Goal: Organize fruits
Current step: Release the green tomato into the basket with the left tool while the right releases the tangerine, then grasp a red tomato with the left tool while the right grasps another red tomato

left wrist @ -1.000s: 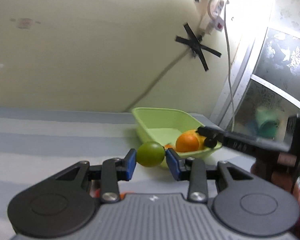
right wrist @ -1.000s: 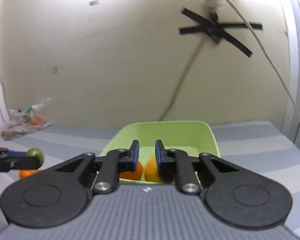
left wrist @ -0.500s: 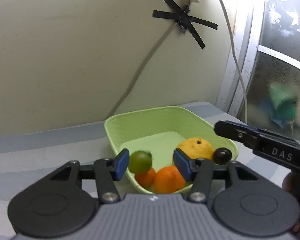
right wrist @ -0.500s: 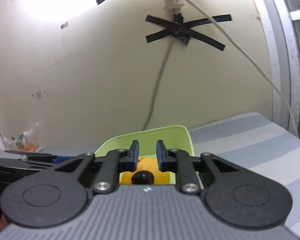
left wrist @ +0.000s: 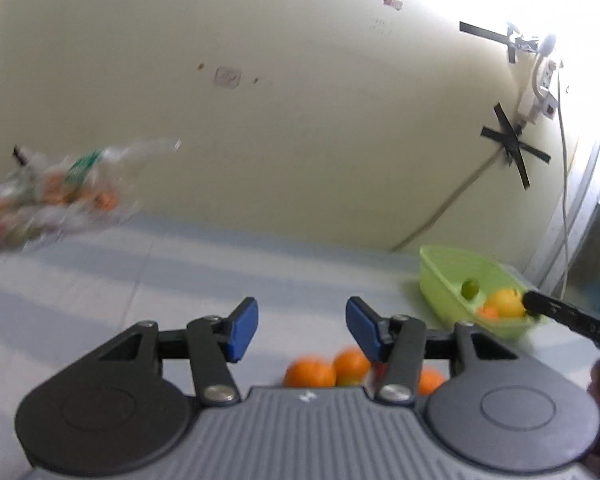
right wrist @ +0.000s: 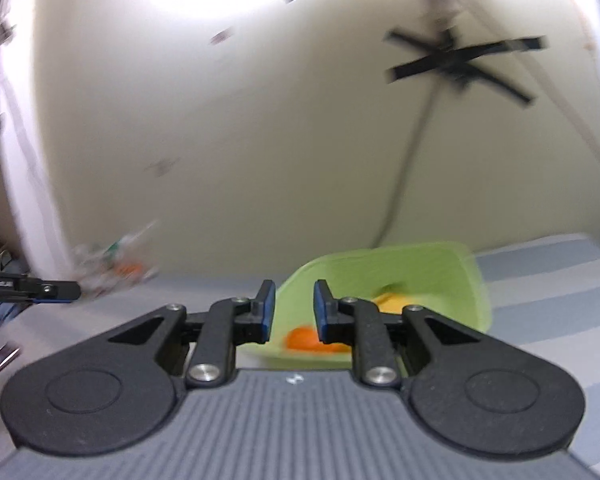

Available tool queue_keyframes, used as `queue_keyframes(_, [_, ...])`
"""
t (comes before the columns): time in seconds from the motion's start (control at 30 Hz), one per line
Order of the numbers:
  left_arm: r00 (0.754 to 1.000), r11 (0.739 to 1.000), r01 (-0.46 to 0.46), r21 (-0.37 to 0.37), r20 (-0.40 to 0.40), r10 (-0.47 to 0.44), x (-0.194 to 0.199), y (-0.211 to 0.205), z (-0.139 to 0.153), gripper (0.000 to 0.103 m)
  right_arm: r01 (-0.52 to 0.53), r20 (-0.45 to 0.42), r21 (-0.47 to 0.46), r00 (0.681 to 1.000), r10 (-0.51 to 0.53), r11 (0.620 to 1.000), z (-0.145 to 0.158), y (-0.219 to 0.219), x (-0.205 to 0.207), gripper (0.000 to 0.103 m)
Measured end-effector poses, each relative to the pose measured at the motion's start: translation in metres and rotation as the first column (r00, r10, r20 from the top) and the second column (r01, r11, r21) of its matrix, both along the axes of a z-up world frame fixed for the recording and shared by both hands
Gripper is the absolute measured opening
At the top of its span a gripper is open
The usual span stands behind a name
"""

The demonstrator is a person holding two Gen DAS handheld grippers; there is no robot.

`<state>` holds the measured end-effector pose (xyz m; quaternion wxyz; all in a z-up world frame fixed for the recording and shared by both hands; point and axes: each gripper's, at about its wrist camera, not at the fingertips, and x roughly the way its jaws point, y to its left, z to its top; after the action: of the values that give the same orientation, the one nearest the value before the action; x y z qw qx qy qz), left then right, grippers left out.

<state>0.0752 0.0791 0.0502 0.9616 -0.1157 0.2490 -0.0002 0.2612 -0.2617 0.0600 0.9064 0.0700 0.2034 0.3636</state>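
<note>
Judging by their look, the loose oranges (left wrist: 310, 370) were small, round, firm and light, apt to roll on the striped table (left wrist: 100, 280); each seemed best taken across its middle with a gentle squeeze. At least three, perhaps four, lay near the table's front edge, partly hidden behind the left gripper (left wrist: 302, 326), whose jaws had just been closing a little yet stood apart with nothing between them. Toward the table's right edge sat one green tray (left wrist: 444, 284), holding one green fruit (left wrist: 470, 289), one yellow fruit (left wrist: 504, 302) and at least one orange piece (left wrist: 489, 312). In its own view the right gripper (right wrist: 295, 308) hovered before that tray, jaws narrow and empty. One blurred plastic bag (left wrist: 56, 200) of more fruit, count unclear, lay at the far left edge.
</note>
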Motion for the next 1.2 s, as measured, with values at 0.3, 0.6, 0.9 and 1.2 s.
queue_keyframes(0.3, [0.982, 0.981, 0.183, 0.060, -0.051, -0.180, -0.028, -0.039, -0.026, 0.049, -0.248, -0.043, -0.122, 0.969, 0.244, 0.961, -0.001, 0.046, -0.056, 0.031])
queue_keyframes(0.6, [0.971, 0.980, 0.193, -0.056, -0.132, -0.199, -0.005, -0.035, -0.050, 0.048, -0.291, 0.111, -0.412, 0.924, 0.365, 0.863, -0.012, 0.098, -0.103, 0.031])
queue_keyframes(0.9, [0.966, 0.971, 0.204, -0.122, -0.138, -0.220, 0.002, -0.025, -0.058, 0.031, -0.280, 0.226, -0.631, 0.826, 0.516, 0.724, -0.023, 0.135, -0.096, 0.032])
queue_keyframes(1.2, [0.972, 0.976, 0.187, -0.109, -0.124, -0.200, -0.023, -0.011, -0.052, 0.030, -0.317, 0.206, -0.726, 0.747, 0.632, 0.610, -0.033, 0.153, -0.103, 0.031])
